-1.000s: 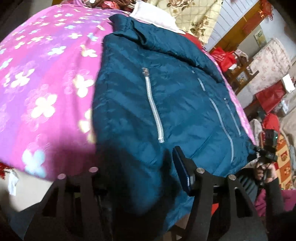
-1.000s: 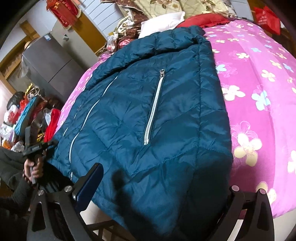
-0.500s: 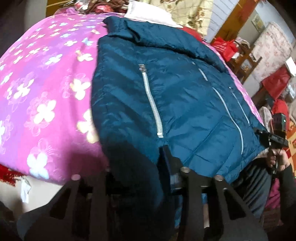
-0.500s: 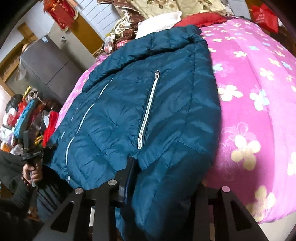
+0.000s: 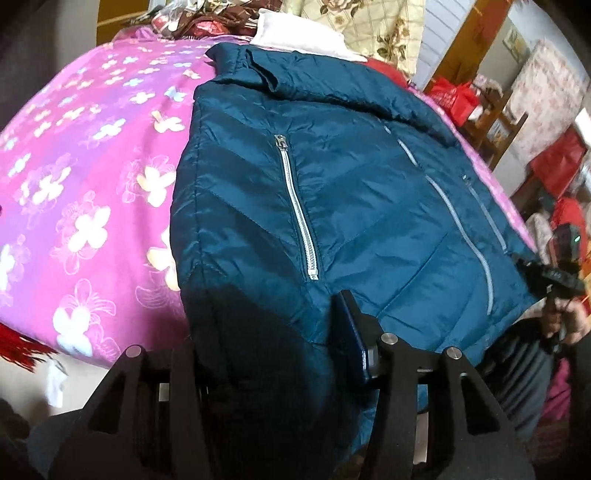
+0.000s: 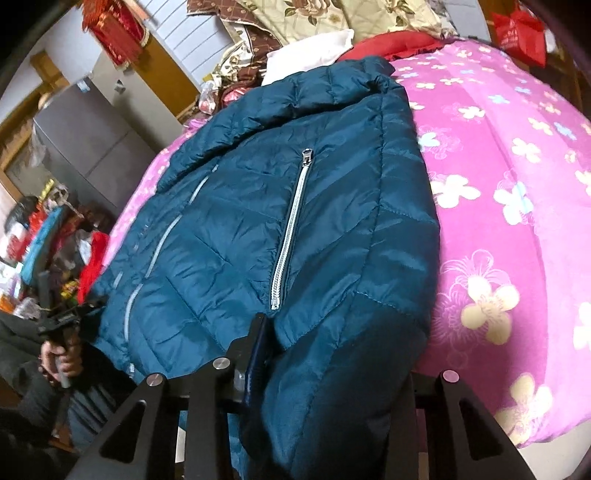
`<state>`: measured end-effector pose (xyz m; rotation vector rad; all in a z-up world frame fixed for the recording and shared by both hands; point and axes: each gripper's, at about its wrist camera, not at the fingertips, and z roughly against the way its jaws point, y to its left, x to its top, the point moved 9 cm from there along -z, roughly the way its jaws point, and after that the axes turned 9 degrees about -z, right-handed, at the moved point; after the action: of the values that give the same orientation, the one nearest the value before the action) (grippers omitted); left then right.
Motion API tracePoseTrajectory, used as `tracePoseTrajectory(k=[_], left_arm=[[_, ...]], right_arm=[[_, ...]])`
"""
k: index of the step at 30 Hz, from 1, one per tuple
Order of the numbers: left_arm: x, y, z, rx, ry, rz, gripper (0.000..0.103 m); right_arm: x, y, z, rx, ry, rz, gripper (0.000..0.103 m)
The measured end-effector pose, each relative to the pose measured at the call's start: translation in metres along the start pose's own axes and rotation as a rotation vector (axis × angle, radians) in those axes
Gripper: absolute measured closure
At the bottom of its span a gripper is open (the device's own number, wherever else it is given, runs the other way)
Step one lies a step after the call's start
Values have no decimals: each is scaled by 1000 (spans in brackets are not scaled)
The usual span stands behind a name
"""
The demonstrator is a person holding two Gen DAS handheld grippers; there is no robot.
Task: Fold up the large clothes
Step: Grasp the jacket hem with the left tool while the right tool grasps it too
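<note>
A dark teal puffer jacket [image 5: 362, 206] with silver zips lies front-up on a pink flowered bedspread [image 5: 85, 184], its hem hanging over the near edge. My left gripper [image 5: 269, 354] is shut on the hem at the jacket's left corner; the fabric bunches between the fingers. The jacket shows in the right wrist view [image 6: 295, 229] too. My right gripper [image 6: 332, 369] is shut on the hem at the jacket's right corner, fabric draped over its right finger. Each gripper shows in the other's view, at the far hem corner.
Pillows and folded quilts [image 5: 354, 29] are piled at the head of the bed. Red bags and wooden furniture [image 5: 498, 110] stand to the right of the bed. A grey cabinet [image 6: 92, 140] and cluttered shelves stand to the left in the right wrist view.
Both grippers closed on the jacket's hem corners over the last second; they were open around the hem a second ago. The hem is now bunched in the fingers and slightly lifted.
</note>
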<state>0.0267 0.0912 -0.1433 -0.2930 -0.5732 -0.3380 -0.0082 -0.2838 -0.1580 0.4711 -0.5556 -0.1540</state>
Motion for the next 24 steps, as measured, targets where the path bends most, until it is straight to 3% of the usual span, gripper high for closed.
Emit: tracePoseTrajectory(k=[5,24], left_arm=[[0,1,-1,10,-2,10,54],[-1,3,0,11,-11,31,57]], right_arm=[[-2,4,-3,-81,-1,60,68],[-2,2,-4,-94,1,62,68]])
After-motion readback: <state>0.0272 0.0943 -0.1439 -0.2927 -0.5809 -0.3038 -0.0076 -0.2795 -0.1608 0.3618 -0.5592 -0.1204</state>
